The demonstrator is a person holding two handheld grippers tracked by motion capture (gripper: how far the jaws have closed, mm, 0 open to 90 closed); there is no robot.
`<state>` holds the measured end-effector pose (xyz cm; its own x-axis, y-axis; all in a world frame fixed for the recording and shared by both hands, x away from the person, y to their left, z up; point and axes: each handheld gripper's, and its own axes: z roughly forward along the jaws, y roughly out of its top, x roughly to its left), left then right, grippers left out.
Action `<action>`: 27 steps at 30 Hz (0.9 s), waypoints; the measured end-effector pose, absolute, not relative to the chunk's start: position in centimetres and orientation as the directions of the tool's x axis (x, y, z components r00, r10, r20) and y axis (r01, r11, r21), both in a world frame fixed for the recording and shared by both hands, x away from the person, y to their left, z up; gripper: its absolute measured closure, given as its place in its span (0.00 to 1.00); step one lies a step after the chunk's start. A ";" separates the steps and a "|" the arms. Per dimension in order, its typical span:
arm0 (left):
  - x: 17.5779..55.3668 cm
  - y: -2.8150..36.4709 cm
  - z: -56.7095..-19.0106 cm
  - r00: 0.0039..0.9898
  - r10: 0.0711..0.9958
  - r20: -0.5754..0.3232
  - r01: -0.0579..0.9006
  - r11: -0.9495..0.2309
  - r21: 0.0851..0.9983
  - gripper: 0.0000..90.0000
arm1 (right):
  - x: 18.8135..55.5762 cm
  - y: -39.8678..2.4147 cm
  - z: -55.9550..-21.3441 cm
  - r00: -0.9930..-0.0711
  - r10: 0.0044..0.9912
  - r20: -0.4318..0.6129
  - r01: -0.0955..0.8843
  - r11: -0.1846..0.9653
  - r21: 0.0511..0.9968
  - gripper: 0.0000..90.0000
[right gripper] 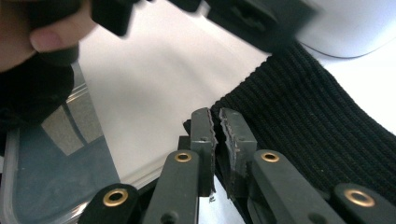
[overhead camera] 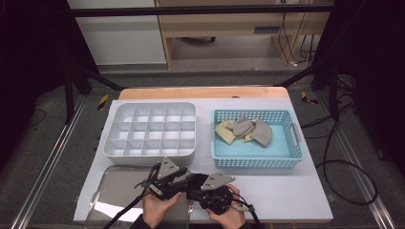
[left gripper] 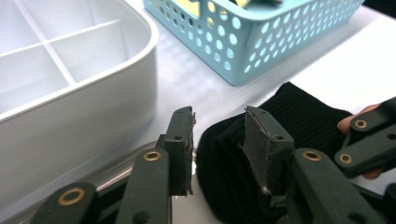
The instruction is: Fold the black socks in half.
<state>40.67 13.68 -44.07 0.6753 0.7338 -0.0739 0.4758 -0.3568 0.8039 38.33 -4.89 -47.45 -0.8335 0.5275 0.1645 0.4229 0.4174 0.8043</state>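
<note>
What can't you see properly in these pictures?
- High view: how the black knitted cloth is folded; both grippers and hands cover it.
- Left gripper view: the things inside the blue basket; top edge cuts them.
- Right gripper view: the left gripper; blurred and cut off.

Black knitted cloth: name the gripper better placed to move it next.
Right. The right gripper appears closed on the edge of the black knitted cloth; the left gripper stands open, its pads not pressing the cloth.
</note>
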 end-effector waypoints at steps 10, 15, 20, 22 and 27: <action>41.1 13.6 -45.2 0.664 0.746 -0.040 0.506 -0.410 0.758 0.71 | 37.6 -7.4 -45.9 -0.828 0.513 0.226 0.429 0.320 0.845 0.92; 41.1 13.7 -45.2 0.668 0.743 -0.041 0.505 -0.413 0.758 0.71 | 38.1 -11.2 -44.7 -0.766 0.603 0.220 0.446 0.254 0.858 1.00; 41.2 13.7 -45.4 0.667 0.744 -0.040 0.507 -0.414 0.756 0.71 | 38.4 -12.5 -46.6 -0.744 0.636 0.208 0.491 0.308 0.815 1.00; 41.2 13.7 -45.5 0.666 0.745 -0.035 0.505 -0.416 0.756 0.71 | 38.3 -12.5 -47.4 -0.742 0.641 0.198 0.499 0.332 0.800 1.00; 41.4 13.7 -45.7 0.663 0.747 -0.040 0.509 -0.412 0.756 0.72 | 38.4 -12.5 -48.7 -0.736 0.654 0.172 0.489 0.338 0.804 1.00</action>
